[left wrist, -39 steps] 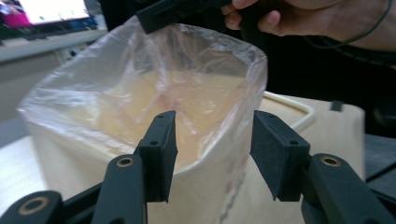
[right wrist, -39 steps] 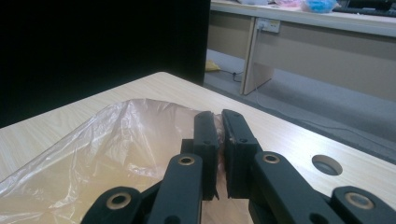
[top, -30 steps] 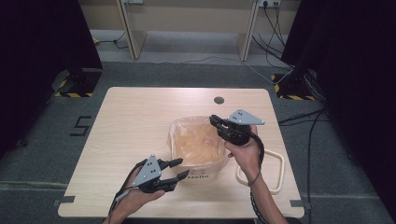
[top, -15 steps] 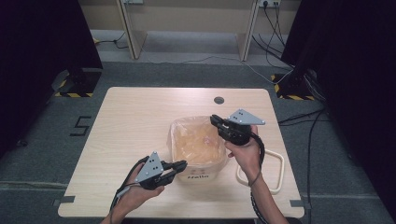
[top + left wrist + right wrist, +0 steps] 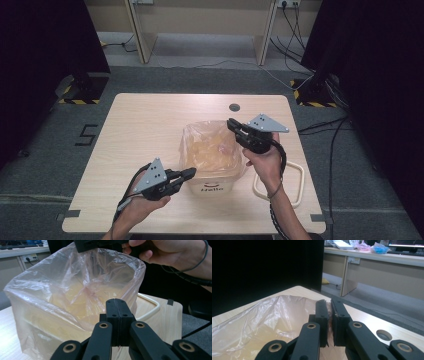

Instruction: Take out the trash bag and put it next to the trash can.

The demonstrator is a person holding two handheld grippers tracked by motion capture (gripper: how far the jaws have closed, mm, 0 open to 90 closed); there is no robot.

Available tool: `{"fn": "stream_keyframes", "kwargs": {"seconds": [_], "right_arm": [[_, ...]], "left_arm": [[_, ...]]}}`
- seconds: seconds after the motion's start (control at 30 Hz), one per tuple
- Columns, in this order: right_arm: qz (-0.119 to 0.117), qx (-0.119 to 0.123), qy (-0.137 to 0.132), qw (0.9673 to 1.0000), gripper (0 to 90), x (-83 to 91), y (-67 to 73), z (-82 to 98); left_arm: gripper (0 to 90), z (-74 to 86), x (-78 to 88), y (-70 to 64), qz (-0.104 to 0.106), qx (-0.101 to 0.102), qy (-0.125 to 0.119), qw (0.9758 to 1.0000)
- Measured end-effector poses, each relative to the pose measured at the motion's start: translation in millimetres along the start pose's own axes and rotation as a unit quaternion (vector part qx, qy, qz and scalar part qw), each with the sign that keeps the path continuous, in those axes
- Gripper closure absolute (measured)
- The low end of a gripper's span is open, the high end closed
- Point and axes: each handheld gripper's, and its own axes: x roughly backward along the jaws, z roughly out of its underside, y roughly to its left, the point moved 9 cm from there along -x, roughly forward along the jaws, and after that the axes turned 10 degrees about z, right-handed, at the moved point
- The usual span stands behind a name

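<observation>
Clear thin plastic bag (image 5: 212, 145) lines cream square bin (image 5: 216, 186) near table's (image 5: 145, 125) front middle. Left gripper (image 5: 189, 173), jaws just closed, pinches bag's near rim. Right gripper (image 5: 234, 125) clamped on bag's far rim edge.

Two handheld grippers, both matte black. The left gripper (image 5: 187, 173) carries a grey three-cornered plate with small dark holes; the right gripper (image 5: 234, 124) has the same plate. Brass-coloured pivot pins dot the jaw links. Black cables trail toward six o'clock.
</observation>
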Motion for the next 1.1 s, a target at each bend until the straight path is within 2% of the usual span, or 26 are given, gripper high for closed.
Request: {"fn": "stream_keyframes", "kwargs": {"seconds": [0.1, 0.33, 0.37, 0.43, 0.57, 0.67, 0.77, 0.83, 0.93, 1.03, 1.1], "right_arm": [[0.0, 0.003, -0.004, 1.0, 84.7, 0.4, 0.4, -3.4], [-0.007, -0.007, -0.009, 0.9999, 82.1, 2.4, 1.7, -7.3], [-0.006, -0.007, -0.011, 0.9999, 80.3, 3.1, 0.8, -8.2], [-0.011, -0.023, -0.009, 0.9996, 73.3, 4.3, -0.2, -10.0], [-0.018, -0.023, -0.008, 0.9995, 66.2, 7.9, -1.9, -14.2], [-0.016, -0.045, -0.016, 0.9987, 57.0, 11.6, -5.5, -18.4], [-0.025, -0.08, -0.032, 0.996, 50.0, 17.1, -10.4, -26.0], [-0.026, -0.084, -0.028, 0.9958, 45.4, 18.8, -13.0, -28.4], [-0.024, -0.099, -0.029, 0.9944, 40.8, 22.2, -19.5, -32.0], [-0.034, -0.13, -0.034, 0.9903, 38.4, 26.0, -24.2, -33.8], [-0.03, -0.134, -0.033, 0.99, 37.5, 28.3, -28.5, -32.0]], "left_arm": [[89.6, -5.3, 3.7, -0.2, 0.002, 0.003, 0.005, 1.0], [89.6, -24.8, 14.7, 4.4, -0.006, 0.007, -0.015, 0.9999], [89.6, -27.5, 16.2, 5.3, -0.007, 0.004, -0.016, 0.9998], [89.7, -32.1, 18.0, 6.6, -0.009, 0.001, -0.02, 0.9998], [89.7, -38.4, 17.9, 10.1, -0.011, -0.002, -0.026, 0.9996], [89.7, -42.8, 18.9, 14.3, -0.017, -0.002, -0.034, 0.9993], [89.7, -46.7, 21.8, 20.4, -0.026, -0.003, -0.039, 0.9989], [89.7, -48.3, 24.0, 24.8, -0.031, -0.003, -0.042, 0.9986], [89.7, -50.1, 28.9, 30.2, -0.04, -0.002, -0.047, 0.9981], [89.7, -52.3, 35.8, 35.6, -0.049, 0.0, -0.053, 0.9974], [89.7, -56.2, 43.4, 40.4, -0.056, 0.002, -0.062, 0.9965]]}}
